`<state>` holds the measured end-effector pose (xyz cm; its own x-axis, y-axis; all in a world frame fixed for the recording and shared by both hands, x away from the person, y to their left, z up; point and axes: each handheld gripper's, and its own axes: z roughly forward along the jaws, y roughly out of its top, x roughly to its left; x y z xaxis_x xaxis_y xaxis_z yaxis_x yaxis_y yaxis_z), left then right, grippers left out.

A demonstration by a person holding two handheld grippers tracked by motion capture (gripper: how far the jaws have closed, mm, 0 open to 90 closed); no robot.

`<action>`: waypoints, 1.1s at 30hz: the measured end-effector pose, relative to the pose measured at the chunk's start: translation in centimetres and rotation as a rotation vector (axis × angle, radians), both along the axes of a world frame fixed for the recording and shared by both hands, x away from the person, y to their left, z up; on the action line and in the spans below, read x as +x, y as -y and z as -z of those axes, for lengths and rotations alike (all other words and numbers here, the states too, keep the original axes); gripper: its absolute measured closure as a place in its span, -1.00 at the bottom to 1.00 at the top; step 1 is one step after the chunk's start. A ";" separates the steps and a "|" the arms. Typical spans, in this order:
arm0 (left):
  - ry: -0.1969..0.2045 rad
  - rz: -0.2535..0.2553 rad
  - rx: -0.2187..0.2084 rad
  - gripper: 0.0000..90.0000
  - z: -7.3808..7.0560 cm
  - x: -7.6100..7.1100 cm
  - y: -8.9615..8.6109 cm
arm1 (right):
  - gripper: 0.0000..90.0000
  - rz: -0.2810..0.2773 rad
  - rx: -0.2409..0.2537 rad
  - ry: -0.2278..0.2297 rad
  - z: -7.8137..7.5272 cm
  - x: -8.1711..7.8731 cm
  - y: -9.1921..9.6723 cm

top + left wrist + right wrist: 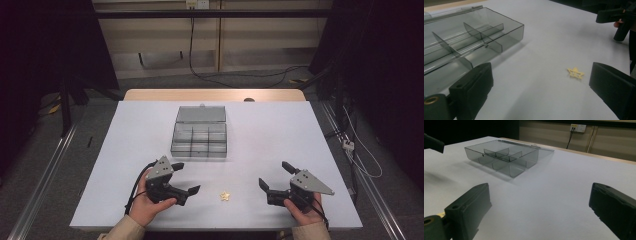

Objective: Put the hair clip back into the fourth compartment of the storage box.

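Observation:
A small yellow star-shaped piece (225, 196) lies flat on the white table (260, 125) near the front edge, between my two grippers. My left gripper (186, 177) stands open just left of it, nothing between its fingers. In the left gripper view the star (575, 73) lies close to the right jaw, and the open gripper (541, 75) points towards it. My right gripper (275, 175) is open and empty to the right of the star. A clear grey compartment box (200, 137) sits mid-table with its lid folded back.
The box (469, 40) has several empty compartments and lies to the left in the left gripper view; the right gripper view shows the box (501, 155) farther off. Cables and a wall socket (578, 128) lie beyond the table's far edge. Dark stands flank the table.

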<state>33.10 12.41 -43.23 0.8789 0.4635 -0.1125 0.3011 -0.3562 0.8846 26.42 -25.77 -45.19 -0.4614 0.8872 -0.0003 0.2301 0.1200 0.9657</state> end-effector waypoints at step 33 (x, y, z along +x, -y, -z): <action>-0.126 0.187 0.147 -0.32 1.4 -0.4 6.0 | -0.93 -0.002 -0.006 0.000 -0.1 0.0 -0.1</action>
<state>32.69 6.38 -44.58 0.9341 0.3140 -0.1700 0.3225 -0.5377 0.7790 26.40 -25.68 -45.11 -0.4630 0.8864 -0.0057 0.2302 0.1265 0.9649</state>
